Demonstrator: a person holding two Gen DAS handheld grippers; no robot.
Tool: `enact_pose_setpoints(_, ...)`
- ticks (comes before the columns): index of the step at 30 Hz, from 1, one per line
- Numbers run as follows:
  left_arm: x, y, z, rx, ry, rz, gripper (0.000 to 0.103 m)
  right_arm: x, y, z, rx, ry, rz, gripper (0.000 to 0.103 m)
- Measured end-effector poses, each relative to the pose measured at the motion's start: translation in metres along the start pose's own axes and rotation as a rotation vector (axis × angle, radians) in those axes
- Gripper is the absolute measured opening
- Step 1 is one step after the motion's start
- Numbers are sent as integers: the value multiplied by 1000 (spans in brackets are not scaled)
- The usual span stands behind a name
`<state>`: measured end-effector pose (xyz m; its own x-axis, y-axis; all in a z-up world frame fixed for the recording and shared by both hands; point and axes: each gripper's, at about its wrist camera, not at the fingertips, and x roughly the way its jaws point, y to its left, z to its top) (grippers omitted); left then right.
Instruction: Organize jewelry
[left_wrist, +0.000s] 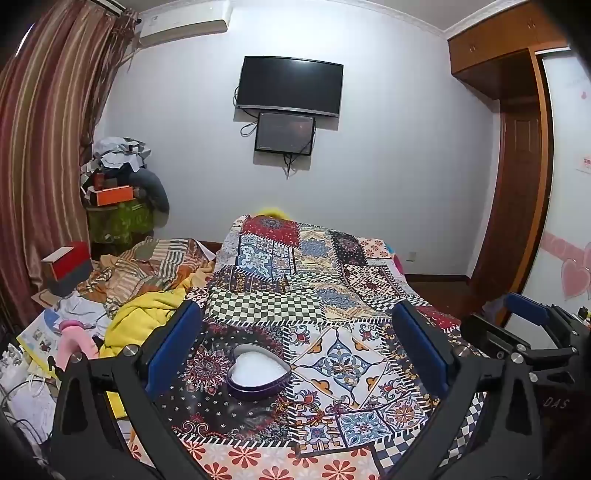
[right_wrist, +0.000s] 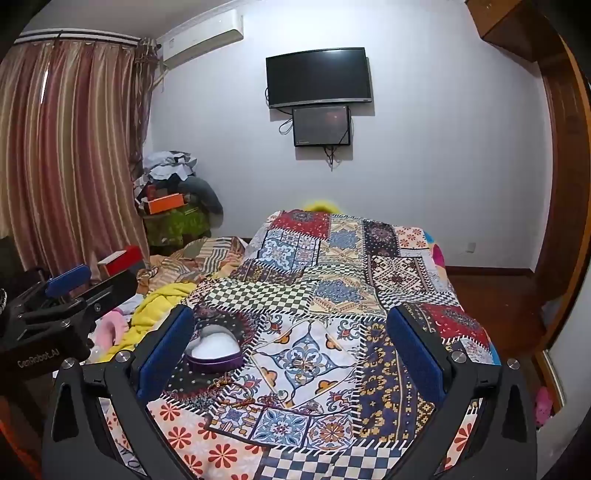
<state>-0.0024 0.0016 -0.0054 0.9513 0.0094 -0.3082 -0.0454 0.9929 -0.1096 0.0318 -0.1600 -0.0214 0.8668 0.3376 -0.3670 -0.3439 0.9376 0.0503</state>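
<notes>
Both grippers hang above a bed (left_wrist: 332, 288) spread with a patchwork quilt (right_wrist: 317, 295), side by side and apart.

The left gripper (left_wrist: 295, 347) has its jaws spread wide and holds nothing. Between its blue pads, at about 7 o'clock from the middle of the left wrist view, a heart-shaped tin (left_wrist: 258, 373) sits on the quilt, lid off, dark purple on the outside with a white lining. Just below the tin, toward 6 o'clock, a thin gold-coloured chain (left_wrist: 299, 410) lies loose on the fabric; it is small and hard to make out against the pattern.

The right gripper (right_wrist: 295, 347) also stands wide open and empty. In its own view the tin appears at 8 o'clock, partly hidden behind the left pad, and the chain lies below the tin, at about 7 o'clock, well apart from either pad. The left gripper's body shows at 9 o'clock there; the right gripper shows at 3 o'clock in the left wrist view.

Beyond the quilt, at 12 o'clock, a dark television (left_wrist: 290, 85) hangs on the pale wall with a smaller screen (left_wrist: 285, 133) just under it. At 9 o'clock a yellow blanket (left_wrist: 144, 317) lies bunched beside the quilt, with striped curtains (left_wrist: 44, 147) behind.
</notes>
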Motion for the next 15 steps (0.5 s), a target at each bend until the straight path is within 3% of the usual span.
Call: enact_pose_setpoints(15,4,6,4,-13,20,11,103,3,1,1,-10,16,13,103)
